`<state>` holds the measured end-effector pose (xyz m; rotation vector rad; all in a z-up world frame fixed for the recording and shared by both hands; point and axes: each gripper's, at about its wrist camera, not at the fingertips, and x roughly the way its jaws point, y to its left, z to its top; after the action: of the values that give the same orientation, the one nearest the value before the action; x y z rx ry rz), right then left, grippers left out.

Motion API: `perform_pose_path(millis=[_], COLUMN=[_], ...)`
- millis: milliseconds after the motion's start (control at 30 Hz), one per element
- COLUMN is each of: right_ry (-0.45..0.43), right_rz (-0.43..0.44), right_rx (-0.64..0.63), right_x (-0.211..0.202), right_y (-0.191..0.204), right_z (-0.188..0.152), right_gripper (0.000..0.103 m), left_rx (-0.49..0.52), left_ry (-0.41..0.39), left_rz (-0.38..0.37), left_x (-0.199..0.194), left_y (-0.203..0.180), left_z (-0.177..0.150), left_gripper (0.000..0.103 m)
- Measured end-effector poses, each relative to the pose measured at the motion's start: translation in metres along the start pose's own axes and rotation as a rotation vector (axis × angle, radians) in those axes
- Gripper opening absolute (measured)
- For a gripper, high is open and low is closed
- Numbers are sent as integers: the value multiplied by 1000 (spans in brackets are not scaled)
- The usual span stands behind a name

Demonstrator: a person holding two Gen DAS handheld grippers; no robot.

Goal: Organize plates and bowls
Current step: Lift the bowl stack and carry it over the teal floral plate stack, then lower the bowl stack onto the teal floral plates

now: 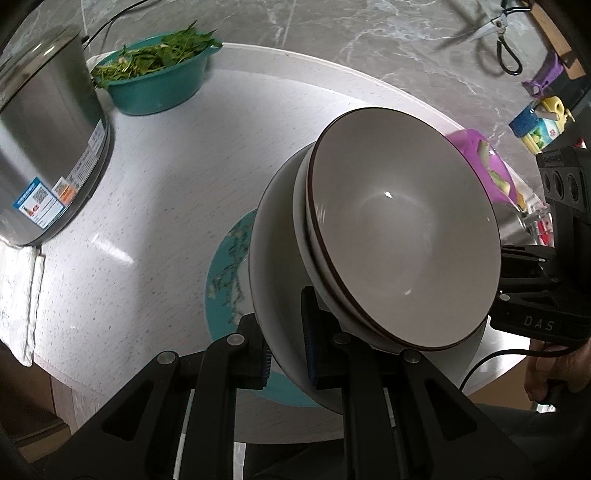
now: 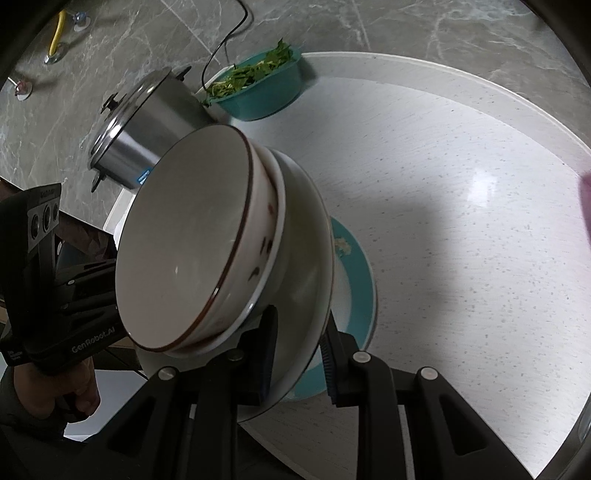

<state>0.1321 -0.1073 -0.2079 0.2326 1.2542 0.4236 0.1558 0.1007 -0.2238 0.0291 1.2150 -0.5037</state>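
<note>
Centrally, a stack of bowls (image 1: 399, 229) sat on a white plate (image 1: 273, 295), tilted above a teal plate (image 1: 221, 273) on the round table (image 1: 155, 206). Left gripper (image 1: 286, 350) and right gripper (image 2: 299, 354) each clamped the white plate's rim, pointing steeply down. "GenRobot.AI" showed only in the right view, "DAS" only in the left.

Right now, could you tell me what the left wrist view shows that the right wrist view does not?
Only the left wrist view: scissors on the floor, a purple bowl, the right gripper.
Only the right wrist view: a yellow hose, the left gripper.
Both: the stacked white bowls on a white plate, held by the plate's rim over a teal plate; the steel pot; the teal bowl of greens.
</note>
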Motion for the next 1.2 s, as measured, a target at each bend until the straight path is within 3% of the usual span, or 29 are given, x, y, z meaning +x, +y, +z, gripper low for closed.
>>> perform_pose_path(millis=[500, 1200], right_ry=[64, 88], right_rz=[3, -12], right_rx=[-3, 35], right_x=[36, 56], right_y=[-1, -10], right_z=[-3, -9], right_gripper=[25, 25], left_rx=[-33, -17], left_ry=[47, 81], left_rz=[-4, -20], left_x=[32, 82], left_y=[33, 44], left_z=[-13, -16], left_gripper=[12, 12])
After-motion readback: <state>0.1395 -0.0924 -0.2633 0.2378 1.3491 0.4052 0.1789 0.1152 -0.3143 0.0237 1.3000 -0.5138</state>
